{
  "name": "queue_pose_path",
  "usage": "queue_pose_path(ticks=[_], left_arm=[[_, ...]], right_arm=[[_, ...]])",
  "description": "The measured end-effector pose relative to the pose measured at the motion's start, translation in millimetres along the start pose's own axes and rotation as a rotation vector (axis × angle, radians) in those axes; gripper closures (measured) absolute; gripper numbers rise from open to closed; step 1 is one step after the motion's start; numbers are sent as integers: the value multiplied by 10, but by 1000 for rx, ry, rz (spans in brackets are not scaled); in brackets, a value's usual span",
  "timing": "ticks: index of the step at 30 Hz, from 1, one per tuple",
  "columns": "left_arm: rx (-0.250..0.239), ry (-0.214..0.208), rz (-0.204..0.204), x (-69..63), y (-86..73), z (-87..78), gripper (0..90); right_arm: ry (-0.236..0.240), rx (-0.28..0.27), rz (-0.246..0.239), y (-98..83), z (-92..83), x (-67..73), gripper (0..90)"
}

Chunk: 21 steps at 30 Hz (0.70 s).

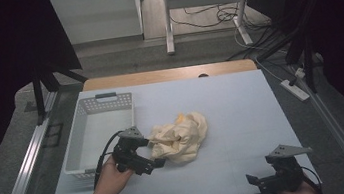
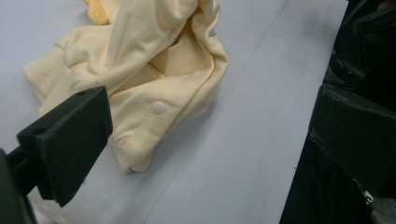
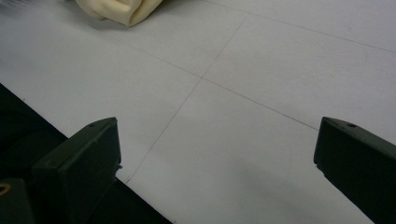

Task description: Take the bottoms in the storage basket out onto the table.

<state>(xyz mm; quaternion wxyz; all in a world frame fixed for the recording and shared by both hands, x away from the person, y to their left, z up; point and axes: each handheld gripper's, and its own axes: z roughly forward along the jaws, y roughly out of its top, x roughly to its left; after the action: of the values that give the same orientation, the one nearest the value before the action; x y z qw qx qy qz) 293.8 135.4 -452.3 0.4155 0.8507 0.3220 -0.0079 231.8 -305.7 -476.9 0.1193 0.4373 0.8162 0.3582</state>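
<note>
At the left of the table point(image 1: 241, 98) stands a white perforated basket point(image 1: 99, 132), its near wall close to the person's left hand point(image 1: 110, 178). Just right of it the left gripper point(image 1: 148, 153) sits at the edge of a crumpled pale-yellow garment point(image 1: 180, 137), jaws spread wide with the cloth's near fold beside one jaw, not pinched. The garment lies heaped near the table's middle, a round snap showing on it in the left gripper view. Well apart, at the near right corner, the right gripper point(image 1: 266, 178) hovers over bare tabletop, jaws wide and empty
</note>
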Motion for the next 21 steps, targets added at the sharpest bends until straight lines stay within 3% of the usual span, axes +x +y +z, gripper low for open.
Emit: queue_pose_path(ticks=[21], left_arm=[[-35,29,-17,-51,-180,-149,12]], right_arm=[[10,0,8,0,-3,-9,10]])
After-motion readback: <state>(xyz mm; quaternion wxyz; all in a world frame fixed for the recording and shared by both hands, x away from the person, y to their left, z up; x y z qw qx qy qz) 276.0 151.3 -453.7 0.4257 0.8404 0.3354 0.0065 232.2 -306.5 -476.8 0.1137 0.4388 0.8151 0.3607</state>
